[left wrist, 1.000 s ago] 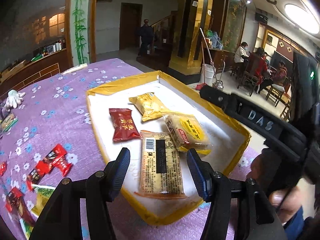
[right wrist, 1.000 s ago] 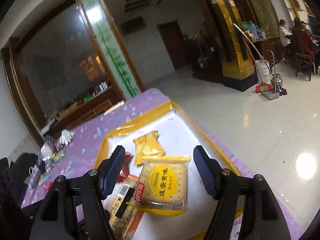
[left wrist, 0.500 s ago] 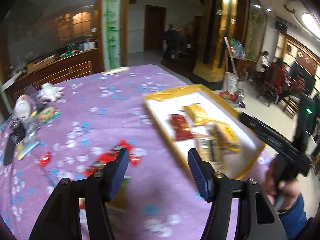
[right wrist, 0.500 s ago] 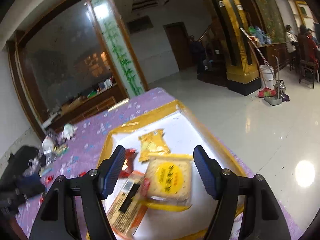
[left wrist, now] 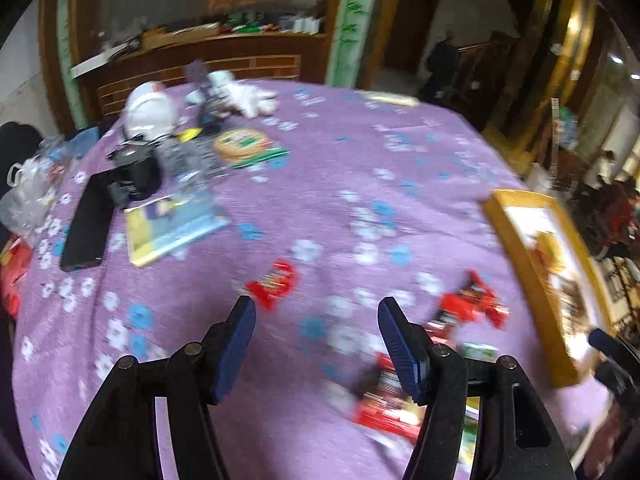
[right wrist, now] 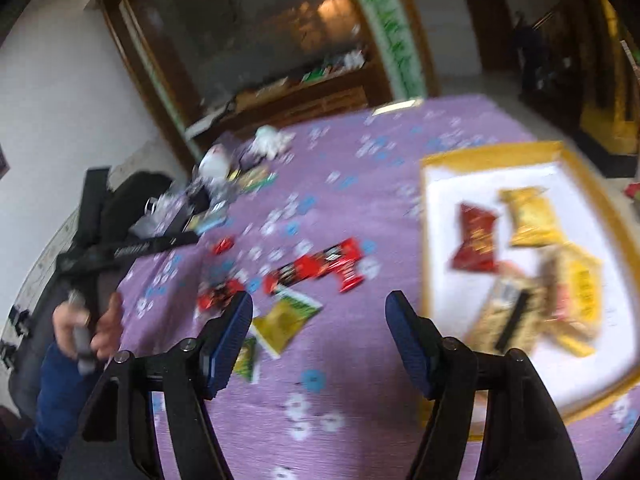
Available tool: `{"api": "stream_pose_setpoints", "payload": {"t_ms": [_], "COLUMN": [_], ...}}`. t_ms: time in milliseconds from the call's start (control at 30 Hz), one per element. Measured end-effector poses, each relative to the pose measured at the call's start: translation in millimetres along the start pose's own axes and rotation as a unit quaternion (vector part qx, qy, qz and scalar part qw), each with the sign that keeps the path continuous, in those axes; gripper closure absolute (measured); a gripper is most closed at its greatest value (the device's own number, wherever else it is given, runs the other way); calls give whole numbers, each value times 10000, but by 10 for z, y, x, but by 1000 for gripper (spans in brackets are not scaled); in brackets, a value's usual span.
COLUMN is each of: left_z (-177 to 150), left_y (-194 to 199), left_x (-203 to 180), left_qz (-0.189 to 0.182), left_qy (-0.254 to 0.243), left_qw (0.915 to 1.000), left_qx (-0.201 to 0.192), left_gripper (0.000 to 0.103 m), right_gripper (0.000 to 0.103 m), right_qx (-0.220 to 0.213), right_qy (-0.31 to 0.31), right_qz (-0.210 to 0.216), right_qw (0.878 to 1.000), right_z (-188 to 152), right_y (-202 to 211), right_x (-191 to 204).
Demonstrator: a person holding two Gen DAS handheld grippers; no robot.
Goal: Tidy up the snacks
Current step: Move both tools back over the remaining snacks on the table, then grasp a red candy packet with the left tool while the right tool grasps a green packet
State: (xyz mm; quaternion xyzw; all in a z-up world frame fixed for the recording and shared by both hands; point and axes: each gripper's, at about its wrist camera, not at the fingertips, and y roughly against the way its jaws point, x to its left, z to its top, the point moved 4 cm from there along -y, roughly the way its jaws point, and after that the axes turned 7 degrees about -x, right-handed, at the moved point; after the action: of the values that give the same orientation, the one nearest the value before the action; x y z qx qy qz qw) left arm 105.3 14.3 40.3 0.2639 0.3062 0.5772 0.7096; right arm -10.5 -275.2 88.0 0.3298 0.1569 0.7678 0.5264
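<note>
Both views are blurred by motion. My left gripper (left wrist: 316, 308) is open over the purple flowered cloth, nothing between its fingers. A small red packet (left wrist: 272, 282) lies just beyond its left finger, and red snack bars (left wrist: 468, 306) lie to the right. The yellow-rimmed white tray (right wrist: 492, 152) holds a dark red packet (right wrist: 476, 240), a gold packet (right wrist: 530, 218) and two cracker packs (right wrist: 508, 312). My right gripper (right wrist: 319, 300) hangs over the cloth left of the tray, jaws closing slightly with nothing between them. Red bars (right wrist: 316, 266) and a yellow-green packet (right wrist: 286, 318) lie ahead of it.
At the far left of the table lie a black phone (left wrist: 86, 226), a yellow-blue booklet (left wrist: 172, 224), a black object (left wrist: 136, 172), a round green packet (left wrist: 240, 146), a white cap (left wrist: 150, 110) and a white glove (left wrist: 248, 94). A hand (right wrist: 86, 324) holds the left gripper's handle.
Both grippers have swung left, away from the tray, to over the cloth with the loose packets. The cracker packs that lay between their fingers now lie in the tray at the right.
</note>
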Motion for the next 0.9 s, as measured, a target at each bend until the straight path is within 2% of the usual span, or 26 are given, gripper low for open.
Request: {"api": "stream_pose_setpoints", "payload": {"t_ms": [167,233,367,433,600,633,667,767,900], "left_z": [54,43,36,7,-65,-67,-70,-83,-100], "left_y": [-326,-472,-640,-712,-766,-763,-758,-732,-633], "left_x": [174,206,189,136,84,92,99,96,58], "left_qz": [18,33,12,49,401,410,438,577,464], "left_qy": [-5,1,-41,-170,-491,-466,-426,-359,-288], "left_qw": [9996,9992,9987,9984,9971,9973,9975,9973,9983], "left_qx": [285,410,502,539,428,392,360,271,225], "left_gripper": [37,42,60,61,64,65,71,75,80], "right_gripper": [36,36,36,36,36,36,36,36,39], "right_qx": [211,294,392,410,483,497,511,588,739], "right_qy": [107,142,138,114,104,101,95,-2,-56], "right_qz": [19,-9,-36,-39,-57,-61,-74,-126,-190], "right_qw": [9997,9995,9991,9991,9988,9987,9986,9982,9971], "right_z": [-115,-152,-182,-179,-206,-213,-217,-216,-234], "right_y": [-135,-178,-232,-239,-287,-293,-306,-374,-450], "right_x": [182,184,186,183,195,196,193,169,146]}}
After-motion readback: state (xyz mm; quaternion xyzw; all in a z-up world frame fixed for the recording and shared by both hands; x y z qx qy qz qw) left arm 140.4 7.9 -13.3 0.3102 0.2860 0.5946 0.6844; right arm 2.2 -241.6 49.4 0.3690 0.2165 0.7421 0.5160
